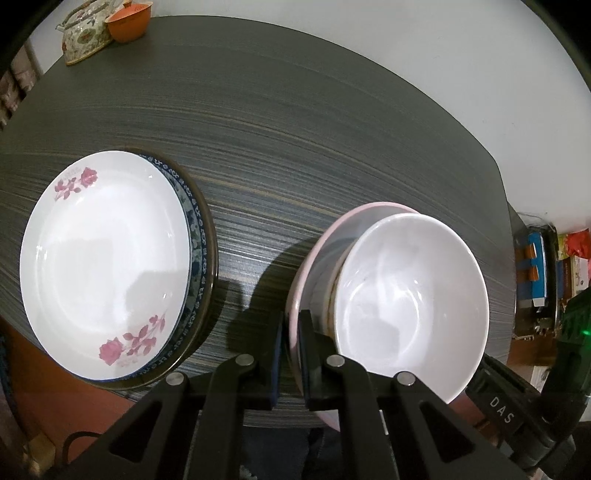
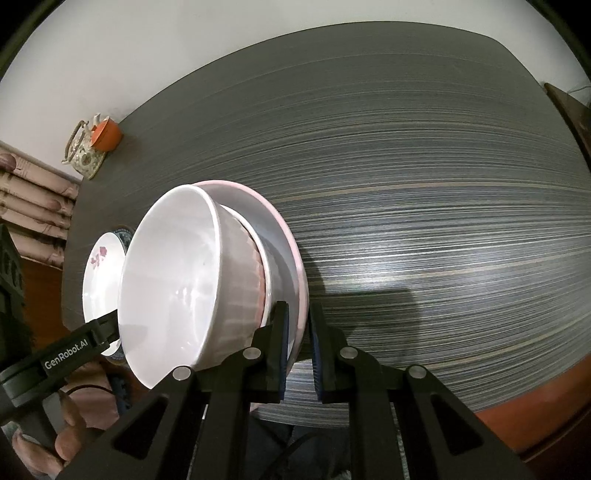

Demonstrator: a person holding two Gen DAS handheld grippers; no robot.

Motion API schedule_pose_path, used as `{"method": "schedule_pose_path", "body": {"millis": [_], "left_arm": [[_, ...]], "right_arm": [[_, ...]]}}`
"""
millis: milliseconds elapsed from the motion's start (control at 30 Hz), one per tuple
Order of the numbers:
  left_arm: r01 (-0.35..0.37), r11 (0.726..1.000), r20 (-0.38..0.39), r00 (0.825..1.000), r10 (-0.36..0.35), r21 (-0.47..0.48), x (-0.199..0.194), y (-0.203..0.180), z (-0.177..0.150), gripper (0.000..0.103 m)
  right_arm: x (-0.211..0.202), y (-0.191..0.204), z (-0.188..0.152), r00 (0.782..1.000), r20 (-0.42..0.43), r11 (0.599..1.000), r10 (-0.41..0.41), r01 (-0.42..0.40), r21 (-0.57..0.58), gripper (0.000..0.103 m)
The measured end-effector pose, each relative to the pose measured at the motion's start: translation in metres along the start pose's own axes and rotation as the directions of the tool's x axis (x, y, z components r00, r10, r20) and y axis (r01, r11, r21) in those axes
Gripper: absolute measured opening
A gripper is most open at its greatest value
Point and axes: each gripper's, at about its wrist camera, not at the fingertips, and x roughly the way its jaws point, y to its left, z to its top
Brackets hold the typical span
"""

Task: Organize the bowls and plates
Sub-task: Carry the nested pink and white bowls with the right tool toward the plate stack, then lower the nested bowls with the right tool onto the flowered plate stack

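A pink-rimmed dish (image 1: 314, 254) carries a ribbed bowl and, nested on top, a plain white bowl (image 1: 410, 295). My left gripper (image 1: 291, 317) is shut on the dish's rim on its left side. My right gripper (image 2: 298, 306) is shut on the pink rim (image 2: 301, 280) on the opposite side, with the white bowl (image 2: 170, 288) just to its left. I cannot tell whether the stack rests on the table or hangs just above it. A rose-patterned white plate (image 1: 107, 266) lies on a blue-patterned plate (image 1: 201, 236) to the left.
The dark striped table (image 1: 295, 129) stretches away behind the dishes. At its far left corner stand a floral teapot (image 1: 85, 40) and an orange cup (image 1: 127, 24). Boxes and clutter (image 1: 535, 273) lie past the table's right edge. A hand (image 2: 55, 443) holds the left gripper.
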Motion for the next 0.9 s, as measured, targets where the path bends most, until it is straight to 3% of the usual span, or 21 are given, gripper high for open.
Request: {"method": "schedule_pose_path", "body": {"millis": [500, 900], "left_arm": [[0.012, 1.0, 0.038, 0.999, -0.012, -0.008, -0.021, 0.007, -0.002, 0.006], [-0.001, 0.998, 0.11, 0.994, 0.007, -0.057, -0.056, 0.036, 0.002, 0.007]], "right_arm": [[-0.016, 0.006, 0.0, 0.999, 0.04, 1.0, 0.005, -0.004, -0.02, 0.013], [-0.029, 0.043, 0.011, 0.998, 0.059, 0.995, 0.031, -0.026, -0.094, 0.013]]}}
